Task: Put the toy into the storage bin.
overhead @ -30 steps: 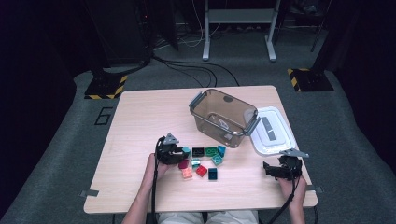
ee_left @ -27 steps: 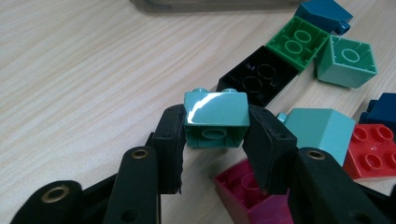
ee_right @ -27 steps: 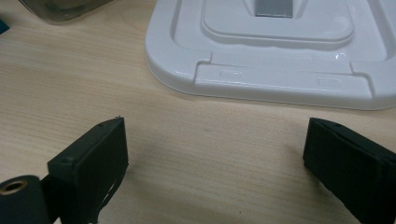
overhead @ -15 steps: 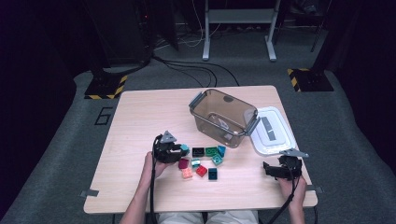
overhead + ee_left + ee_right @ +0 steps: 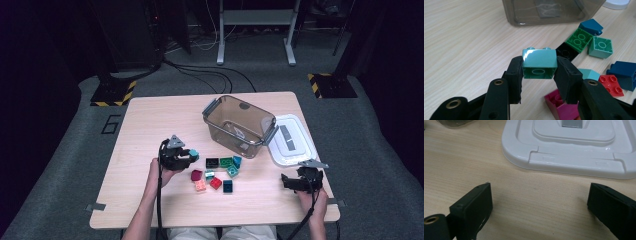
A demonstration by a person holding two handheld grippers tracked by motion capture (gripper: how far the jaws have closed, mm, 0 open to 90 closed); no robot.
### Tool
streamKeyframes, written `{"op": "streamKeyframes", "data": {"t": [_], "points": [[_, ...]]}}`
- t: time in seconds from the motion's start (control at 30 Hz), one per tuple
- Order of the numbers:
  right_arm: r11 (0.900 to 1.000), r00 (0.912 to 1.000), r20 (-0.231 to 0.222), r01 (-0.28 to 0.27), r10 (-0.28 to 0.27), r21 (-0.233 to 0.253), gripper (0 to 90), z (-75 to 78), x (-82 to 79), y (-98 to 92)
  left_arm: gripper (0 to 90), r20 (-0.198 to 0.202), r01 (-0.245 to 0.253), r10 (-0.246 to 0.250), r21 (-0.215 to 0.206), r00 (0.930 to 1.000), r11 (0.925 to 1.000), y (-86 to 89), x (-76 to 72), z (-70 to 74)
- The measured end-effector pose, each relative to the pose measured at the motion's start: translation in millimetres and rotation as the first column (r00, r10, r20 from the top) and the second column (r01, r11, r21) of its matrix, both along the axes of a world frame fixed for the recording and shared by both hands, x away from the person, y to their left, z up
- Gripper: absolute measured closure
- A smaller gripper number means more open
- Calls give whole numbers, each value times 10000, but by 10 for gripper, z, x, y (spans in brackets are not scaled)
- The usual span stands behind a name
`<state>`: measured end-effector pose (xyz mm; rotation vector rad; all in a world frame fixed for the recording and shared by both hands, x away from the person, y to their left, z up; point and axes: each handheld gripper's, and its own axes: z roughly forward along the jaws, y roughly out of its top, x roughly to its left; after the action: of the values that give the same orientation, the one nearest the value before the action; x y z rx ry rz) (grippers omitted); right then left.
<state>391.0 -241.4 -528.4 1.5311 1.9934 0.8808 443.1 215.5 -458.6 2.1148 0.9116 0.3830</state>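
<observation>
Block of teal plastic with 2 studs (image 5: 539, 64) is now clamped between the jaws of the left gripper (image 5: 186, 156) and carried clear of the table, left of the loose brick cluster (image 5: 220, 172), where 1.0 s ago it lay low beside it. Transfer to the clear smoky plastic bin (image 5: 240, 125) is judged pending. Right gripper (image 5: 539, 207) is held wide open, empty, before the white lid (image 5: 574, 152). A "6" (image 5: 111, 123) is marked on the floor.

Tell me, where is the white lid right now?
The white lid lies flat on the table's right side, right beside the clear bin. In the right gripper view it sits just ahead of the open right gripper.
</observation>
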Motion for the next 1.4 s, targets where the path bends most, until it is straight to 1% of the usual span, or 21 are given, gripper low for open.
{"op": "streamKeyframes", "data": {"t": [0.07, 0.13, 0.27, 0.3, 0.37, 0.4, 0.47, 0.53, 0.57, 0.67, 0.7, 0.73, 0.8, 0.83, 0.9, 1.03, 1.2, 1.27, 1.3, 1.33, 1.4], "points": [[10000, 10000, -18, 56, -56, 36, 55, 0, -1, 10, 590, 61, 13, -13, 3, 10000, 10000, -1, 4, 17], [10000, 10000, -17, -16, 15, -97, 54, -1, 0, 9, 590, 72, 30, -31, 85, 10000, 10000, -4, 8, 52], [9999, 10000, -1, 37, -37, -158, 51, -1, -3, 16, 591, 83, 36, -38, 179, 10000, 9998, -14, 17, 111], [9998, 10000, 2, 52, -52, -173, 51, -2, -4, 18, 591, 73, 16, -17, 120, 10000, 9999, -20, 17, 117], [9998, 10000, 2, 53, -53, -174, 50, -2, -4, 18, 591, 180, 35, -39, 222, 9998, 9997, -24, 24, 149], [9998, 10000, 2, 52, -52, -174, 50, -2, -4, 18, 590, 144, 38, -41, 188, 9999, 9998, -28, 28, 162], [9998, 10000, -4, 59, -59, -167, 50, -2, -3, 18, 591, 198, 17, -21, 177, 9998, 9998, -35, 34, 191], [9998, 10000, -33, 84, -85, -152, 49, -1, -5, 19, 590, 268, 24, -30, 225, 9996, 9997, -36, 50, 251], [9998, 10000, -33, 84, -85, -152, 49, -1, -5, 19, 591, 268, 24, -30, 225, 9996, 9997, -36, 50, 251], [9999, 10000, -20, 67, -67, -157, 49, -2, -2, 16, 591, 341, -22, 14, 230, 9994, 9997, -50, 60, 315], [9999, 10000, -17, 54, -54, -157, 49, -2, -1, 15, 591, 427, 21, -31, 235, 9991, 9997, -53, 69, 334], [9999, 10000, -17, 56, -56, -156, 49, -3, -1, 15, 590, 393, 22, -32, 253, 9992, 9997, -56, 72, 360], [9999, 10000, -16, 59, -59, -162, 49, -2, -1, 16, 591, 525, 7, -21, 265, 9986, 9996, -65, 86, 399], [9999, 10000, -15, 64, -64, -159, 49, -2, -1, 16, 590, 481, 3, -16, 265, 9988, 9996, -70, 89, 421], [9998, 10000, -14, 69, -69, -160, 49, -2, -2, 17, 591, 543, 0, -15, 282, 9985, 9996, -81, 101, 455], [9999, 10000, -18, 57, -57, -159, 49, -2, -1, 16, 590, 624, 64, -86, 356, 9980, 9993, -107, 133, 513], [9999, 10000, -20, 60, -60, -153, 49, -3, -1, 16, 590, 710, 77, -97, 287, 9974, 9996, -146, 180, 578], [9999, 10000, -18, 56, -56, -153, 49, -3, -1, 16, 591, 768, 148, -179, 411, 9969, 9990, -182, 218, 631], [9999, 10000, -18, 56, -56, -153, 49, -3, -1, 16, 590, 768, 148, -179, 411, 9969, 9990, -182, 218, 631], [9999, 10000, -19, 58, -58, -154, 49, -3, -1, 16, 590, 809, 184, -219, 440, 9965, 9989, -209, 244, 669], [9999, 10000, -18, 64, -64, -159, 49, -2, -2, 16, 590, 850, 210, -252, 501, 9961, 9985, -224, 260, 695]]}}
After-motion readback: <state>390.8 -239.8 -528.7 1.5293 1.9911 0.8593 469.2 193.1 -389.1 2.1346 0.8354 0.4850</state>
